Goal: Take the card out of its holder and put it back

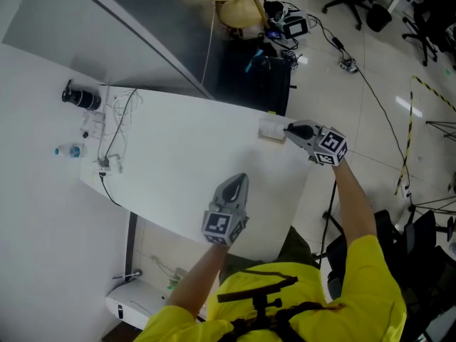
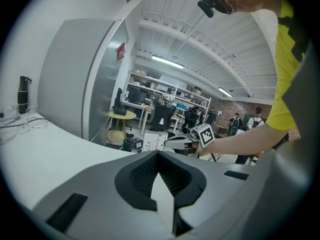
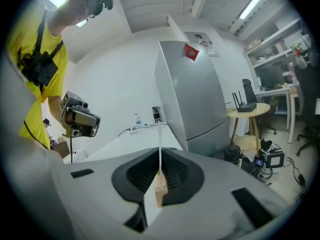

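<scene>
Card (image 3: 160, 136): thin white sheet, seen edge-on in the right gripper view, upright between the right gripper's (image 3: 160, 151) jaws. Jaws closed against both faces of it.

Table (image 1: 185, 166): large, white, fills the middle of the head view. Card station sits at its far right edge.

Grey cabinet (image 3: 192, 94): tall, beyond the table's end in the right gripper view.

Right gripper, head view (image 1: 288, 129): arm stretched out, jaw tips touching the pale card-and-holder patch (image 1: 271, 130) from the right.

Left gripper (image 1: 239, 180): over the table's near edge, well apart from the card, pointing away from the person. In its own view (image 2: 160, 156) the jaws meet, with nothing between them, only white tabletop below. The right gripper shows ahead of it in that view.

Holder (image 3: 160, 193): small wooden block at the card's foot, low between the right jaws. Card's lower edge meets its top; cannot tell if it is seated in the slot.

Far left of the table: loose cables (image 1: 114, 130), a dark cylinder (image 1: 80, 98), a small water bottle (image 1: 69, 150) lying down.
</scene>
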The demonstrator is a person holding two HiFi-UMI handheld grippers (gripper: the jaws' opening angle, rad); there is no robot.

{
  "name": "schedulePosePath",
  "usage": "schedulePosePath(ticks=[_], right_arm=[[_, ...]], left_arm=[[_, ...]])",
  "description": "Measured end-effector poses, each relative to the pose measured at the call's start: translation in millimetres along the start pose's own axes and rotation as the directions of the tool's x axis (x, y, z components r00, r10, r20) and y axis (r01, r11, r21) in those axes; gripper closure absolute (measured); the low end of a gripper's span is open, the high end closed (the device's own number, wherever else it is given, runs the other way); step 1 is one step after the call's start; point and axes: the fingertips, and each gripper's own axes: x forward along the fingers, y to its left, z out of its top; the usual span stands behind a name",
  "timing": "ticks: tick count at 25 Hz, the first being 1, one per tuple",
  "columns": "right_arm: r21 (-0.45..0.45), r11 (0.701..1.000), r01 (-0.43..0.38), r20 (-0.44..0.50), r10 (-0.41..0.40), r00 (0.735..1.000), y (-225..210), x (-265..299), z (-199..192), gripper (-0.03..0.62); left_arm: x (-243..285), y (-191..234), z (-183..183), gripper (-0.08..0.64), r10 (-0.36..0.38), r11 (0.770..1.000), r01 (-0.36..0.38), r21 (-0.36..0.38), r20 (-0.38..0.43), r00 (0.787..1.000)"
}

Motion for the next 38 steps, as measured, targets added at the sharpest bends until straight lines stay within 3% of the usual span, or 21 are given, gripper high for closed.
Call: schedulePosePath(ticks=[6,11,17,21,26,31,38], right_arm=[[-0.026,0.999,0.026,0.046,-0.025,0.999,-2.1,-13.2,47.4,0.572],[-0.059,0.997,0.045,0.087,-0.039,0.995,9.3,-33.1,105.5,0.574],[-0.128,0.990,0.058,0.130,-0.041,0.991,25.8,-65.0,184.4,0.574],[-0.152,0.986,0.067,0.161,-0.042,0.986,30.3,-79.3,214.7,0.574],[-0.144,0.987,0.065,0.179,-0.039,0.983,30.9,-79.2,220.8,0.574],[-0.128,0.990,0.056,0.173,-0.033,0.984,27.7,-71.4,209.4,0.574],[-0.093,0.995,0.039,0.150,-0.024,0.988,20.6,-67.1,185.6,0.574]], left_arm=[[-7.5,0.6,14.2,0.560,-0.003,1.000,0.003,0.000,-0.001,1.000],[-10.1,-3.4,27.9,0.560,-0.012,1.000,0.011,0.006,0.047,0.999],[-6.4,-14.5,37.8,0.560,-0.063,0.998,0.061,0.031,0.078,0.995],[-10.6,-19.7,42.1,0.560,-0.075,0.997,0.073,0.025,0.090,0.993],[-12.3,-19.3,41.3,0.560,-0.093,0.995,0.090,0.043,0.085,0.992],[-9.3,-8.5,42.1,0.560,-0.049,0.999,0.047,0.020,0.091,0.995],[-2.8,-12.3,34.7,0.560,-0.055,0.998,0.054,0.020,0.063,0.996]])
